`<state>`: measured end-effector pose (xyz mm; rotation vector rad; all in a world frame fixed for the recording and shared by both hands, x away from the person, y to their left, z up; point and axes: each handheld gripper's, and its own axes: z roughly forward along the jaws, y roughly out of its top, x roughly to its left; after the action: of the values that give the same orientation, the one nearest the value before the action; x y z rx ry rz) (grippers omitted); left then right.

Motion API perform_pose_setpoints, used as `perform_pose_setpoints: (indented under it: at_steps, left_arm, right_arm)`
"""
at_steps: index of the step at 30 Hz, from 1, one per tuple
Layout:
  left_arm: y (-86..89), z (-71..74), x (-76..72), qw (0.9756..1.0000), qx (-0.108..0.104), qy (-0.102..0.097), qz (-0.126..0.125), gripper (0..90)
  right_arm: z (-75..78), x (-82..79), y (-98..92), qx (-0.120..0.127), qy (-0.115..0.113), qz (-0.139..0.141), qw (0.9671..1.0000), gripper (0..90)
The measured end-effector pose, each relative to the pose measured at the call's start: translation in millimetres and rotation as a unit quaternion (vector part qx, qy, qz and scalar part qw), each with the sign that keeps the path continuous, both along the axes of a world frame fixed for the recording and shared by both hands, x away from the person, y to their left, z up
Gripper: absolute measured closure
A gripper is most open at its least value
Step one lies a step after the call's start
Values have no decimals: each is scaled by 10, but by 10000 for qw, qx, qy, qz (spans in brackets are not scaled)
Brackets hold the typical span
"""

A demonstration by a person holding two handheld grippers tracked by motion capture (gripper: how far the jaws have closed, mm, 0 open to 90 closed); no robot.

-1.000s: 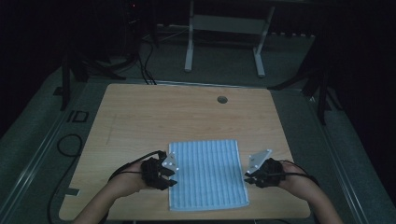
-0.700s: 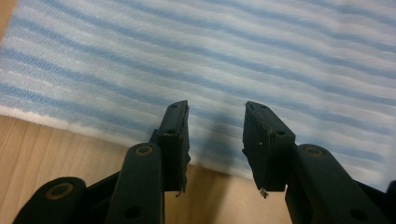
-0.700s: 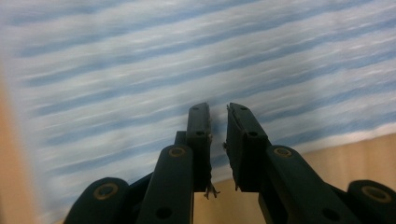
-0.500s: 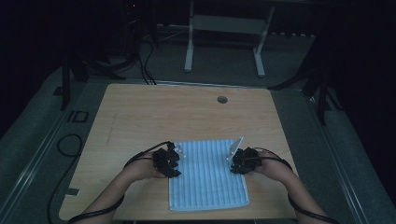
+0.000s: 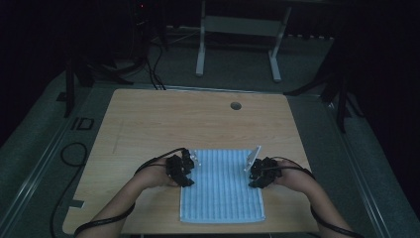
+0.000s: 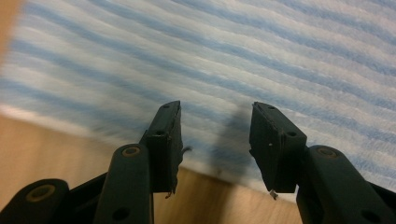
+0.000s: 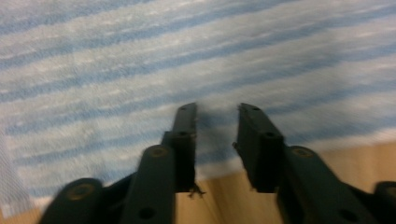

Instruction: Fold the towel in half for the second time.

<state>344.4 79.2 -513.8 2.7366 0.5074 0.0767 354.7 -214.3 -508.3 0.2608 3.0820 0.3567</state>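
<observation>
- Two tongs flank the striped towel at lower centre of the high view: left tongs at its left edge, right tongs at its right edge, both with jaws apart.
- Towel's long axis runs toward the frame's bottom; stripes follow it.
- Wooden tabletop lies bare above; the room is dim.

Both forearms enter from frame bottom, angled inward. Left gripper sits lower centre-left, right gripper lower centre-right, roughly level. Both have jaws parted, nothing between them, right gap narrower.
</observation>
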Motion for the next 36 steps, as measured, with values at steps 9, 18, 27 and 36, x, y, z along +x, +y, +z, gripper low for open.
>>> perform_pose_setpoints:
  at_steps: [9,18,27,36]
  left_arm:
    - [252,237,327,9979,-8,-409,501,485]
    - [240,256,730,9966,-91,-354,737,469]
    - [202,-22,947,9962,447,35,748,440]
    - [110,-79,1004,9966,577,84,579,446]
  right_arm:
    - [344,484,-219,114,-482,-480,9976,604]
    - [290,1051,-111,33,-370,-874,9955,607]
    - [1,1188,91,-475,135,-666,9966,612]
    - [-67,1171,115,-628,443,-551,9955,761]
